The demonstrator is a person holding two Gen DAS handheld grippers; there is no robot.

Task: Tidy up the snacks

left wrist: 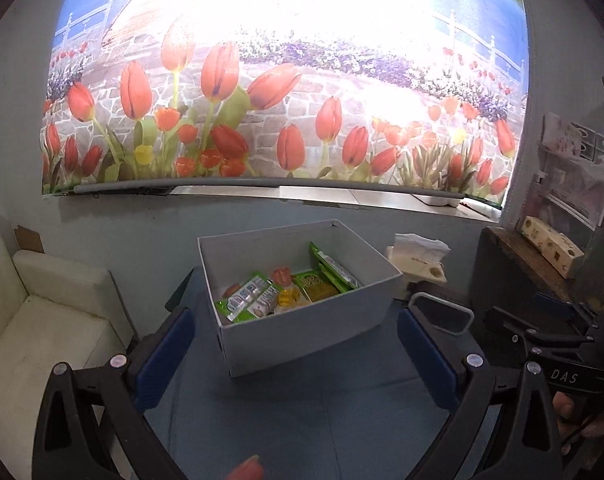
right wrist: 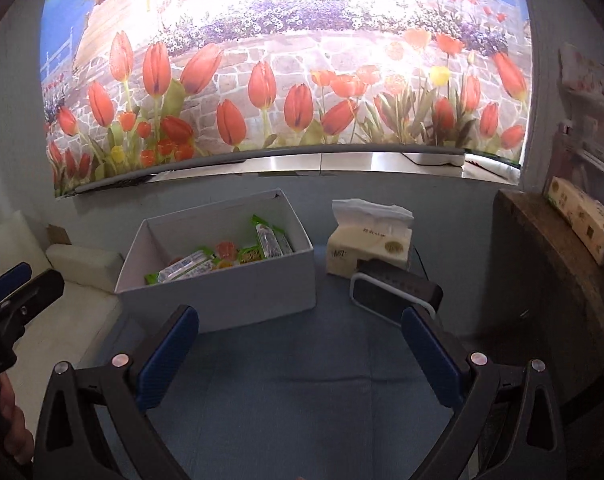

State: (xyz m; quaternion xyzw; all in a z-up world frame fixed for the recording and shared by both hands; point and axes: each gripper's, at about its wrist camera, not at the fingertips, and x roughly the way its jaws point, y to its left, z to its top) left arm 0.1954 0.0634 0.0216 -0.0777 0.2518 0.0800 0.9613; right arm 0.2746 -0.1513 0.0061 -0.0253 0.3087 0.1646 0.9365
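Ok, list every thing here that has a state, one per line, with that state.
White rectangular cardboard box: open, no lid, upright.
Green-wrapped snack packets: lying inside the box.
Cream tissue pack: opened, tissue sticking out.
Left gripper: open, holding nothing.
Right gripper: open, holding nothing.

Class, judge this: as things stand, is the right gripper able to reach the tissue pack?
Probably yes. The right gripper is open and empty, but a dark speaker lies just before the tissue pack, so come from above.
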